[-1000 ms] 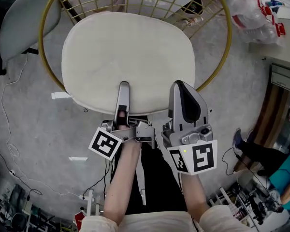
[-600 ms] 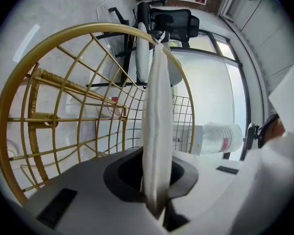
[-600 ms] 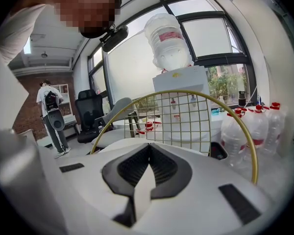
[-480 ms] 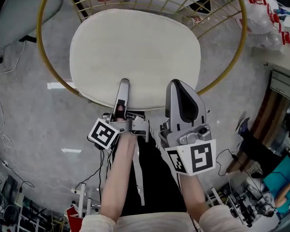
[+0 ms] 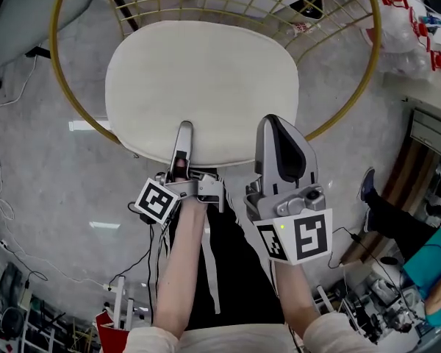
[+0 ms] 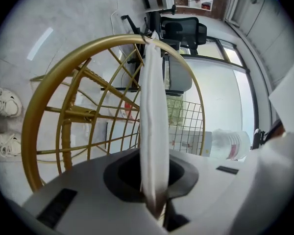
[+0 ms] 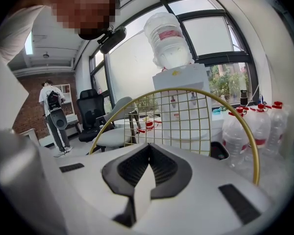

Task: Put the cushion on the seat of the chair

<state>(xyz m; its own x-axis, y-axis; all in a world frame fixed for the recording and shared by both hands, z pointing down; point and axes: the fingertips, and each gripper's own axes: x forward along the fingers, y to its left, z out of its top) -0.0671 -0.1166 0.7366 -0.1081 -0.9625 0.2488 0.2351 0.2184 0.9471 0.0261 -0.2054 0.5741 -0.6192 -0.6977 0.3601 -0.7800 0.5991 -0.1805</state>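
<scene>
The white cushion (image 5: 202, 87) is lying across the seat of the gold wire chair (image 5: 360, 87), filling most of the round frame. Its far edge is sitting close to the wire backrest, and its near edge is overhanging the front of the gold rim. Whether it is resting fully on the seat cannot be told.

The left gripper (image 5: 182, 134) is reaching in at that near edge, left of centre. In the left gripper view its fingers are pinching the cushion (image 6: 153, 131), which is running edge-on up the middle of the picture, with the gold ring of the chair (image 6: 49, 97) arching behind it.

The right gripper (image 5: 279, 134) is lying just beside it, at the right part of the same edge. In the right gripper view its fingers are pressing on a thin white wedge of the cushion (image 7: 143, 190), and the chair's wire back (image 7: 235, 116) is rising beyond them.

Both forearms are coming in from the bottom of the head view, over the grey floor (image 5: 51, 182), where a thin cable (image 5: 4, 160) is trailing. A grey office chair (image 5: 29, 20) is standing at the upper left. Behind the wire back, a water dispenser (image 7: 174, 48) is carrying a large upturned bottle, with more water bottles (image 7: 250, 126) standing beside it.
</scene>
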